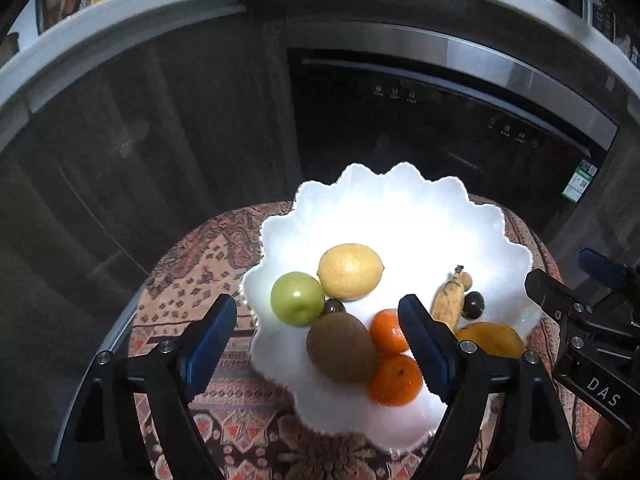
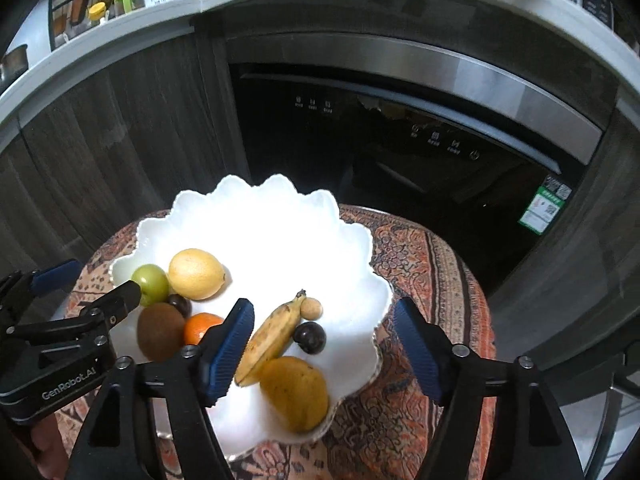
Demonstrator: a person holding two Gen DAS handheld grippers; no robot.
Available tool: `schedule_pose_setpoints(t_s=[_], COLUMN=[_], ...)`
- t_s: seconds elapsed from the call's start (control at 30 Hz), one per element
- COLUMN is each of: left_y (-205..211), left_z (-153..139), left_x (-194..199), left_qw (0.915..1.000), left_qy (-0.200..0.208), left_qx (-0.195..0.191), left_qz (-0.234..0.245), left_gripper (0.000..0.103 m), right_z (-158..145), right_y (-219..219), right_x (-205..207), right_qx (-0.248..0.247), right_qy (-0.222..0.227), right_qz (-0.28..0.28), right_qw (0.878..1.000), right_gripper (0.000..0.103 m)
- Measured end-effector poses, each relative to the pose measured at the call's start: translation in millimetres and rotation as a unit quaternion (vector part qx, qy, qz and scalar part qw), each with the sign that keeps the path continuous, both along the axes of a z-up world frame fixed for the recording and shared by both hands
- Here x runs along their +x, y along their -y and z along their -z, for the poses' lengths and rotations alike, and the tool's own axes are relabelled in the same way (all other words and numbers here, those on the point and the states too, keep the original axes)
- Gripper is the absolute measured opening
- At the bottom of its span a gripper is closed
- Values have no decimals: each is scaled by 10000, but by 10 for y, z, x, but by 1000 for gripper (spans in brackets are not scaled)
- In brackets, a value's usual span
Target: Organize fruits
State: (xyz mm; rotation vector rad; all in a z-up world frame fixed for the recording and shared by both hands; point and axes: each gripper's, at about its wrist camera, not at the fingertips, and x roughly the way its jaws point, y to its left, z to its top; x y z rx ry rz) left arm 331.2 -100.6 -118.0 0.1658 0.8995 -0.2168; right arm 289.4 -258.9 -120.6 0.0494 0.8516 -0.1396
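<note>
Both blue-padded tongs, left gripper point(image 1: 318, 344) and right gripper point(image 2: 324, 346), stand spread and empty above the scalloped white plate point(image 1: 384, 208) at lower centre, holding all fruit; a careless dip might nudge the round green apple point(image 1: 297, 298) overboard.

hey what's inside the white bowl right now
In the bowl: a lemon, green apple, kiwi, two oranges, a banana, a mango, two dark plums and a small tan fruit. Anything beneath them is hidden.
</note>
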Motion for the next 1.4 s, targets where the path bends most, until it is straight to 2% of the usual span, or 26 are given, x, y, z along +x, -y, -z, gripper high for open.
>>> schedule_pose_setpoints(t_s=[0.27,0.6,1.4], left_y=[-98,-280,-521], left_z=[-313,-545,-517], left_x=[-443,-996,-2095], left_qw=[9998,9993,9995], left_qy=[194,358,300], left_qx=[-71,-115,-81], left_qz=[-4,-7,-103], left_gripper=[90,93,93], right_z=[-315,-504,-445], right_y=[-87,-218,-380], right_x=[-426,-957,-2029], right_qx=[27,30,103], right_qy=[191,305,300], right_qz=[17,50,95], right_qw=[9998,9995,9995], right_gripper=[77,77,77])
